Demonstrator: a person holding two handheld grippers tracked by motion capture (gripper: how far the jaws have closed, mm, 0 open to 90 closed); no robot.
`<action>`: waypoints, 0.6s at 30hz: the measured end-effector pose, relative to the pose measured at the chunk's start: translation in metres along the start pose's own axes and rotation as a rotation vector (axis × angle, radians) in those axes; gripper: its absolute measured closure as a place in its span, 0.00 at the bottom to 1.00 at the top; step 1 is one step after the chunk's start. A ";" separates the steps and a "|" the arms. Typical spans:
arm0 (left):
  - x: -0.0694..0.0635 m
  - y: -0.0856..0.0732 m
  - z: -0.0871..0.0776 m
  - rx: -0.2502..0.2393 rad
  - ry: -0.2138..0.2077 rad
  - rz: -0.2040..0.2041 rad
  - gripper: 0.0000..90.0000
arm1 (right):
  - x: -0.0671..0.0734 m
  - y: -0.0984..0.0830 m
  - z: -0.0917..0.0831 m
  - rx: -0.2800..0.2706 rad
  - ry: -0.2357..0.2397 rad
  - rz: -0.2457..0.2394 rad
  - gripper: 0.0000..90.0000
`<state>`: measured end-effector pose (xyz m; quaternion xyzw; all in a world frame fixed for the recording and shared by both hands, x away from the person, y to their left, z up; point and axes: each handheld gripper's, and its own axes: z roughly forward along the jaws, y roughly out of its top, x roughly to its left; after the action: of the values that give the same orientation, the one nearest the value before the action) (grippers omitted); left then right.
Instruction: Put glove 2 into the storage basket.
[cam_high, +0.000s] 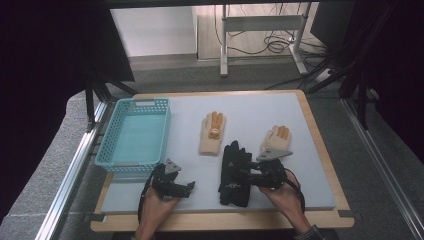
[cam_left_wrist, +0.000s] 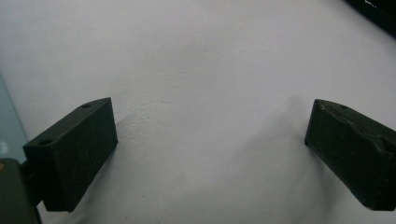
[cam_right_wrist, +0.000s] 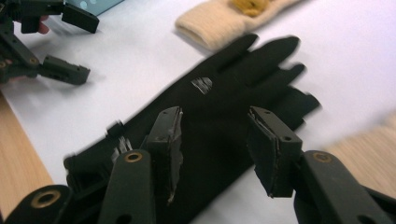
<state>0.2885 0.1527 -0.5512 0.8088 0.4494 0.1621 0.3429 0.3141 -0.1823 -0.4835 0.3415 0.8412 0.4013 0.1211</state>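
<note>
Grey mat (cam_high: 280, 107) bare beyond black glove (cam_high: 235, 172), right gripper (cam_right_wrist: 215, 149) open above.

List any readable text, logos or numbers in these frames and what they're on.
No text reads in any view.
black glove: a small white mark on its back, too blurred to read; white print at the cuff in the high view, too small.
cream glove: an orange patch, no lettering legible.

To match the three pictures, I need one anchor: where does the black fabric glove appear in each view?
High view: the black fabric glove lies low and right of centre on the grey mat, beside the right tongs.
Left gripper view: a dark corner at top right, too little to identify.
Right gripper view: across the centre, under the open jaws.
Shared landmark: the cream knitted glove.
</note>
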 end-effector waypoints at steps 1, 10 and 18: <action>0.000 0.000 0.000 0.000 0.000 0.000 0.03 | -0.003 -0.003 -0.002 0.002 -0.003 0.003 0.60; -0.001 0.000 0.000 -0.003 0.001 -0.005 0.03 | -0.011 -0.037 -0.006 0.051 0.036 -0.026 0.93; 0.000 0.000 0.000 -0.001 0.000 -0.004 0.03 | -0.002 -0.050 0.010 0.077 0.090 -0.052 0.98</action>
<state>0.2886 0.1521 -0.5511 0.8076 0.4510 0.1619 0.3436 0.2960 -0.2002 -0.5280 0.3055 0.8692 0.3805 0.0804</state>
